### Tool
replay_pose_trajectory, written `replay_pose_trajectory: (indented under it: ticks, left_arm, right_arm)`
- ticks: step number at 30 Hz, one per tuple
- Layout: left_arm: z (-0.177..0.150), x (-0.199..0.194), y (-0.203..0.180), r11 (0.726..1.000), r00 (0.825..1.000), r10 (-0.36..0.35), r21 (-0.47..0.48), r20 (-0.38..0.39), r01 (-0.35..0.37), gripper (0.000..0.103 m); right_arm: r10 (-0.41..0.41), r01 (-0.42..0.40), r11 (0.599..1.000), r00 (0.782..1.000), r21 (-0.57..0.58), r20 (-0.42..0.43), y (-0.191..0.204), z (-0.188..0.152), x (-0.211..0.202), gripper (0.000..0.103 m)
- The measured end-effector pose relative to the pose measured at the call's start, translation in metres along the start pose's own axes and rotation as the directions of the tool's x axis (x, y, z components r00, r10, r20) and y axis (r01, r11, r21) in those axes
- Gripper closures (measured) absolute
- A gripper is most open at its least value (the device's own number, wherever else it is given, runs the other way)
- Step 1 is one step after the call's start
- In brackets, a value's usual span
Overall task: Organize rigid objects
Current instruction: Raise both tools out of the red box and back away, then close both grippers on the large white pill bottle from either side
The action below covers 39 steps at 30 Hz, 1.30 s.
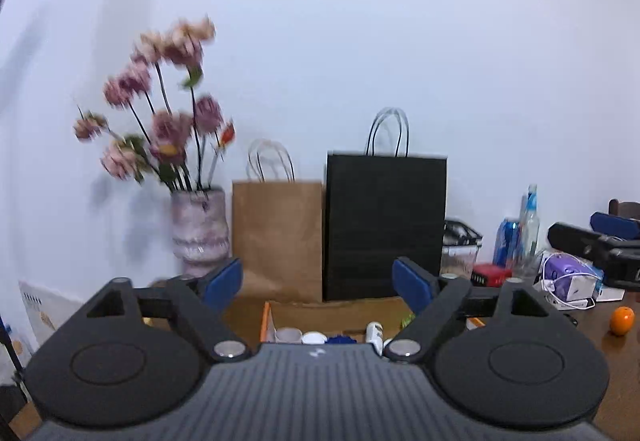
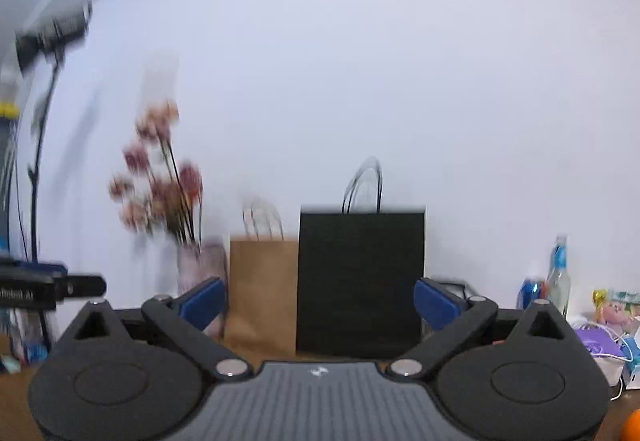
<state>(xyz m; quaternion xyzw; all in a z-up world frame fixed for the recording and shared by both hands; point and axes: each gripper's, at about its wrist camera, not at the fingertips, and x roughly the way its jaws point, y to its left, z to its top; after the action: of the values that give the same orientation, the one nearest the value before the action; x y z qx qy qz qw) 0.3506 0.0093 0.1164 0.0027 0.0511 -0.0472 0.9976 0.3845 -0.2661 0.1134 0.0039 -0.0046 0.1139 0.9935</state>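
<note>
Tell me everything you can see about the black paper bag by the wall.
The black paper bag stands upright against the white wall, matte and rectangular, with two thin dark loop handles raised at its top. Its left edge meets or overlaps the shorter brown paper bag. It rests on the wooden table, behind the open cardboard box.

Most of the cardboard box [image 1: 269, 315] sits hidden behind the left claw's [image 1: 318, 283] body; only the tops of a few small containers [image 1: 314, 338] poke out, too small to name. The flowers [image 1: 160, 101] are smeared by motion blur in both views, worse from the right wrist, where the vase [image 2: 202, 269] is just a pale smudge. An orange fruit [image 2: 632, 427] is cut off at that view's bottom right corner. The clutter [image 1: 572, 277] towards the surface's right edge blurs together.
</note>
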Motion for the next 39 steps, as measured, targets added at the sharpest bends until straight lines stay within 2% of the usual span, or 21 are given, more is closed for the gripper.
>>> replay_pose_trajectory:
  ticks: [2,5,12,13,15,17,19,22,26,28,30,32,35,39]
  left_arm:
    - [-0.006,-0.016,-0.006,0.999,0.999,-0.002,0.033,0.035,0.001,0.014]
    - [-0.009,-0.032,-0.013,0.998,0.999,-0.016,0.065,0.033,0.014,0.014]
    - [-0.007,-0.066,-0.017,0.999,0.999,-0.021,0.028,0.042,0.02,0.011]
    - [-0.007,-0.07,-0.017,0.999,1.0,-0.009,0.037,0.026,0.008,0.01]
    - [-0.01,-0.083,-0.022,0.997,0.998,0.044,0.073,-0.054,-0.04,0.008]
    - [-0.018,-0.104,-0.021,0.998,0.996,0.046,0.046,-0.082,-0.043,0.008]
    - [-0.029,-0.134,-0.012,1.0,0.997,0.006,-0.01,-0.072,-0.007,0.003]
    - [-0.047,-0.183,-0.007,0.999,0.999,-0.015,-0.051,-0.041,0.013,0.0]
    - [-0.076,-0.245,-0.006,1.0,1.0,-0.012,-0.02,0.002,0.012,0.0]
    - [-0.089,-0.265,-0.005,1.0,1.0,0.006,-0.02,-0.014,-0.006,0.0]
    - [-0.099,-0.27,-0.005,1.0,0.998,-0.015,-0.018,-0.06,0.014,0.0]
    - [-0.102,-0.263,-0.007,0.999,0.993,-0.045,0.01,-0.113,0.046,0.0]
    - [-0.109,-0.25,-0.011,1.0,0.993,-0.002,0.019,-0.114,0.004,0.0]
    - [-0.125,-0.222,-0.01,1.0,0.979,0.009,0.005,-0.203,-0.008,0.0]
  right_arm:
    - [-0.012,0.012,1.0,1.0,-0.014,0.008,0.005,-0.007,-0.015,0.002]
    - [-0.014,0.013,0.999,1.0,-0.04,-0.018,0.01,-0.013,-0.025,0.002]
    - [-0.024,0.022,0.999,0.999,-0.04,-0.045,0.02,-0.015,-0.056,0.002]
    - [-0.025,0.022,0.999,0.998,-0.041,-0.051,0.021,-0.015,-0.061,0.002]
    - [-0.025,0.023,0.999,0.998,-0.03,-0.058,0.023,-0.016,-0.073,0.002]
    - [-0.016,0.016,1.0,0.996,-0.005,-0.091,0.026,-0.018,-0.089,0.002]
    - [0.018,-0.017,1.0,0.988,0.007,-0.153,0.032,-0.021,-0.112,0.002]
    - [0.072,-0.074,0.997,0.983,-0.006,-0.171,0.046,-0.032,-0.162,0.001]
    - [0.053,-0.066,0.996,0.98,-0.06,-0.194,0.072,-0.051,-0.229,0.0]
    - [0.045,-0.059,0.996,0.976,-0.061,-0.215,0.081,-0.063,-0.257,0.0]
    - [0.049,-0.06,0.997,0.969,-0.038,-0.24,0.085,-0.078,-0.275,0.0]
    - [0.053,-0.059,0.998,0.949,-0.01,-0.31,0.088,-0.09,-0.279,0.0]
    - [0.035,-0.042,0.999,0.943,-0.012,-0.33,0.088,-0.097,-0.273,0.0]
    - [0.012,-0.007,1.0,0.939,0.015,-0.343,0.082,-0.104,-0.254,0.002]
